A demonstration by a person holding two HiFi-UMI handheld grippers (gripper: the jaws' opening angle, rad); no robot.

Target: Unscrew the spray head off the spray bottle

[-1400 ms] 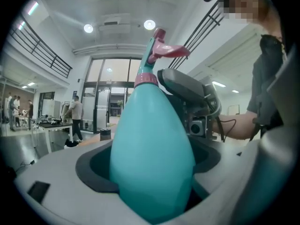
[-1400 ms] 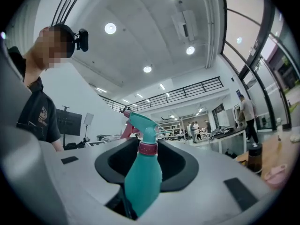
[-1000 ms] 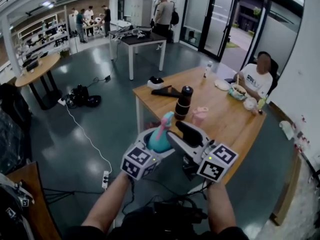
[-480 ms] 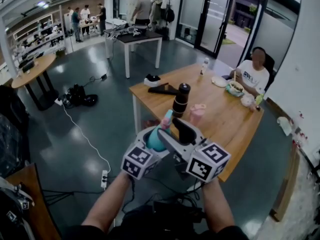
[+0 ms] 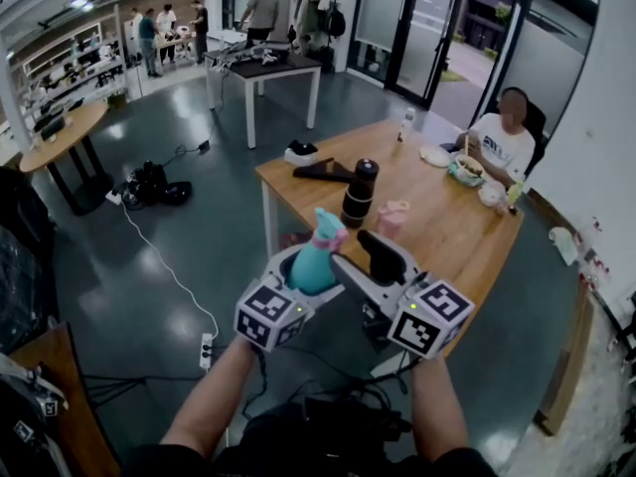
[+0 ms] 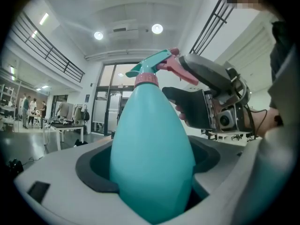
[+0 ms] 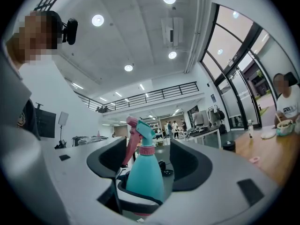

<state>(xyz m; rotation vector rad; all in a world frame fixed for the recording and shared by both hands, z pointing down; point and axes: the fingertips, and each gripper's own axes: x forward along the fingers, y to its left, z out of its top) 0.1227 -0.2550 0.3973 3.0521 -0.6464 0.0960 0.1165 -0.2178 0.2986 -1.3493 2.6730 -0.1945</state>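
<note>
One teal spray bottle [image 5: 314, 264], carrying its one spray head [image 5: 329, 229] with a pink trigger and collar on the neck, is held nearly upright in the air in front of the table [image 5: 437, 241]. We show two tools. The left tool [image 5: 301, 278] has its jaws pressed against the bottle's wide body, which fills the space between them. The right tool [image 5: 369, 266] stands with its jaws fully apart and gripping nothing, just beside the head on the bottle's right; we cannot tell whether it touches the trigger. On the table stand one dark flask [image 5: 360, 194] and one pink cup [image 5: 393, 218], near each other, and one seated person [image 5: 502, 142] is at the far end.
</note>
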